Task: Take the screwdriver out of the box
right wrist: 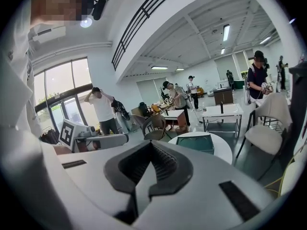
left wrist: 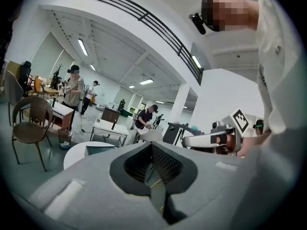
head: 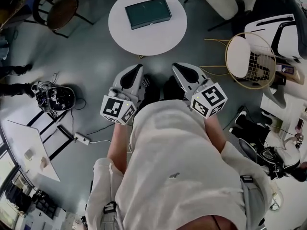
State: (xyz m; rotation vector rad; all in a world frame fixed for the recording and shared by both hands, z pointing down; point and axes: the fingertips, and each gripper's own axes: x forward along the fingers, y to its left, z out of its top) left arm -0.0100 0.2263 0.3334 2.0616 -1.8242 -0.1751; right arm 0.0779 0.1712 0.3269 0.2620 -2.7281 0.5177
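Person standing, seen from above, both forearms tucked close to the chest. Left hand-held gripper [head: 138,71] and right hand-held gripper [head: 179,69] side by side, near each other but not touching, both pointing toward a round white counter [head: 125,36] ahead. Neither is near the counter's edge; grey floor [head: 91,61] lies between. Left hand-held gripper view: jaws together at the tips, nothing between them. Right hand-held gripper view: jaws together, likewise empty. Box [head: 148,12] dark green, flat, lid closed, lying on the far half of the counter, slightly skewed. It is the only thing on the counter. Screwdriver not visible in any view; box untouched. Brown chair [head: 60,6] stands left of the counter, a wire chair [head: 249,56] with a white seat to the right. Cable tangle [head: 53,97] on the floor at left. Other people stand at desks in the background of both gripper views.
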